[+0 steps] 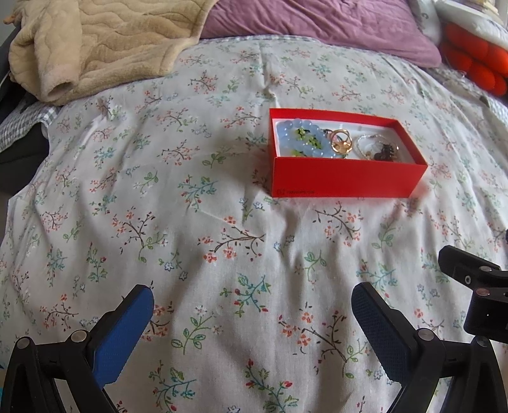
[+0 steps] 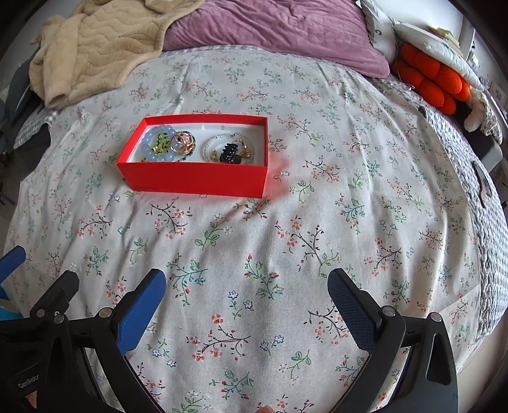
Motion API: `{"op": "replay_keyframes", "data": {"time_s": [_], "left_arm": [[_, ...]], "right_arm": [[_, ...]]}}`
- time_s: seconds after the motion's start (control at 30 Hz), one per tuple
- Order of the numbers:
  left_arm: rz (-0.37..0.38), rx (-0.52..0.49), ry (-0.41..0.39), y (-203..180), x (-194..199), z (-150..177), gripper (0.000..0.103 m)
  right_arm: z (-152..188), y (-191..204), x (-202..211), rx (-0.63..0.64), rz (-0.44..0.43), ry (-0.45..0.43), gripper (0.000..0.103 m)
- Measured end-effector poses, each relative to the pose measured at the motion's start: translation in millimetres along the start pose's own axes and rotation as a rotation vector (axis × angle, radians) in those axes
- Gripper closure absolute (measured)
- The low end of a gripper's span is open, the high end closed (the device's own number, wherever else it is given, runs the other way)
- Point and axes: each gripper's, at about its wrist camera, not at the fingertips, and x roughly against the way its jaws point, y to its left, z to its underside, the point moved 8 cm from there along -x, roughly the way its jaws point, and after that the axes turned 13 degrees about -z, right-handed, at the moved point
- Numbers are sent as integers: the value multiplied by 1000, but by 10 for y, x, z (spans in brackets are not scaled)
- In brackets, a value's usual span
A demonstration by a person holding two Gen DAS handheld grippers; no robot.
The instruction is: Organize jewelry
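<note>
A red box [image 1: 346,176] [image 2: 197,179] with a white inside sits on the floral bedsheet. It holds a pale blue bead bracelet [image 1: 292,133] [image 2: 149,143], gold rings [image 1: 341,143] [image 2: 182,143], a thin silver bracelet [image 1: 370,141] [image 2: 222,139] and a dark hair clip [image 1: 385,151] [image 2: 230,154]. My left gripper [image 1: 252,305] is open and empty, well short of the box. My right gripper [image 2: 246,292] is open and empty, nearer than the box and to its right.
A beige fleece blanket [image 1: 95,41] [image 2: 95,47] lies at the back left. A purple pillow [image 1: 317,25] [image 2: 273,31] is behind. An orange knotted cushion [image 1: 476,66] [image 2: 435,79] is at the back right. The right gripper's body [image 1: 476,286] shows at the left view's right edge.
</note>
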Motion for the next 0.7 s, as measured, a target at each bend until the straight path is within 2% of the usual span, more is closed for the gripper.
{"op": "replay_keyframes", "data": {"time_s": [0.7], "left_arm": [[7,1,6,28,12,26,1]], "right_arm": [[15,48,-57,-1,-13,14,0]]}}
